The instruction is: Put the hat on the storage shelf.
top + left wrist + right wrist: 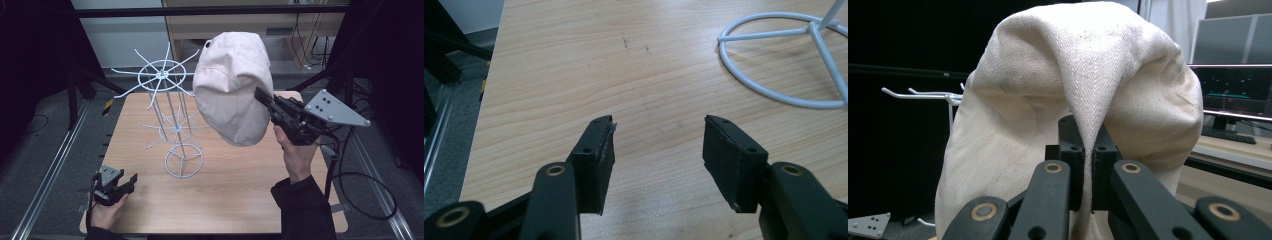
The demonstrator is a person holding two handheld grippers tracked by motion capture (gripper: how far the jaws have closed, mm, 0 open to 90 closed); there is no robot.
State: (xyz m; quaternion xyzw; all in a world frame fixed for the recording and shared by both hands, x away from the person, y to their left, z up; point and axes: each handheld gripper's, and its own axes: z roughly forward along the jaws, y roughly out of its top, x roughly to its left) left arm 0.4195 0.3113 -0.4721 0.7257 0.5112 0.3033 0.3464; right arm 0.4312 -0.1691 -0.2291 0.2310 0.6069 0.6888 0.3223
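Clearly, the biggest risk we saw lay with the table [235, 200] and the rack [172, 115] standing on it: the rack was a tall, thin frame of white wire on 1 narrow ring base, with 2 tiers of spokes radiating outward. We judged that a hat swung in from the side could snag a spoke and tip the whole thing, since nothing braced it.

Next, the hat [232, 85] itself could slip. It was a soft cream cotton cap with a visible twill weave, limp and folded, held in the air to the right of the rack's top tier and above the table. Our right gripper [265, 100] held it by pinching 1 thin fold of cloth between jaws pressed tight together, as the right gripper view [1088, 165] showed. So slight a hold on loose fabric might slide out, or the drooping crown might catch several spokes at once instead of settling over them.

Lastly, our left gripper [127, 181] rested low at the near left corner of the table, well apart from the rack, its flat black jaws spread and empty. We judged it too far off to steady the base if the rack rocked.
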